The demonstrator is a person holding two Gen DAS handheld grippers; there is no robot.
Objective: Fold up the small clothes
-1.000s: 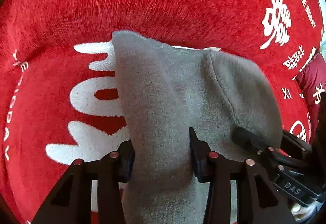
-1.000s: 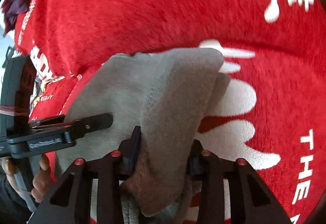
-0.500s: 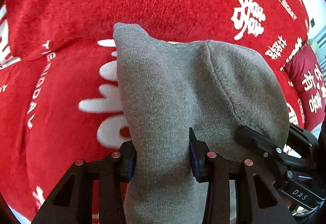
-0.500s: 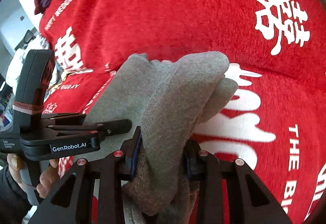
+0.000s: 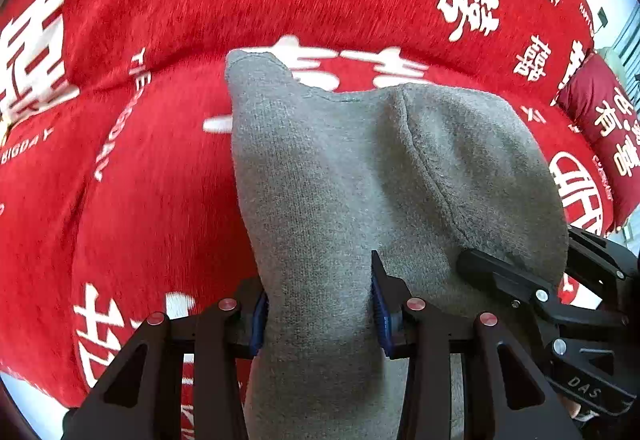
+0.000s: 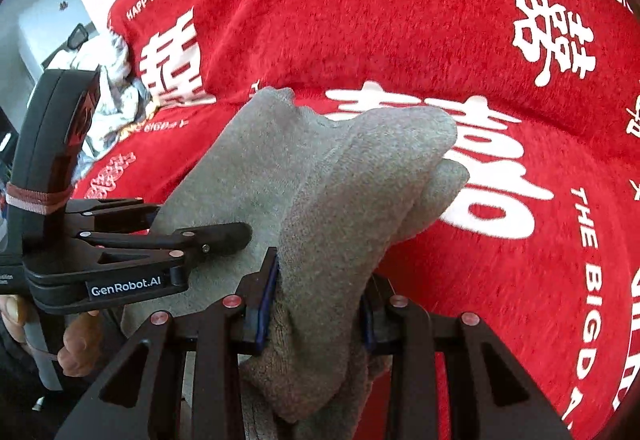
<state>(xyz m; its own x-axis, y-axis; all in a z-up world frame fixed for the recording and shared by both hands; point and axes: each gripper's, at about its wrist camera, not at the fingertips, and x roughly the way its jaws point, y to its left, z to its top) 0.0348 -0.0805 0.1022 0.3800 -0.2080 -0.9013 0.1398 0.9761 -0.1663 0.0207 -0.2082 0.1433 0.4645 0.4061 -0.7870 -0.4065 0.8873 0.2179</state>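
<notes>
- The left gripper [image 5: 318, 304] is clamping one end of the grey knit garment [image 5: 360, 176], jaws pressing into the fabric.
- The right gripper [image 6: 316, 304] is gripping the opposite end, where the layers are bunching.
- The garment is hanging between both grippers above the red printed blanket [image 5: 168, 20].

Black grippers [image 5: 318, 304], blue pads, red screws (GenRobot.AI label).

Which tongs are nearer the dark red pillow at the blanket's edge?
Right. The right tongs grip the gray garment on the dark red pillow's side; the left tongs grip it farther away.
</notes>
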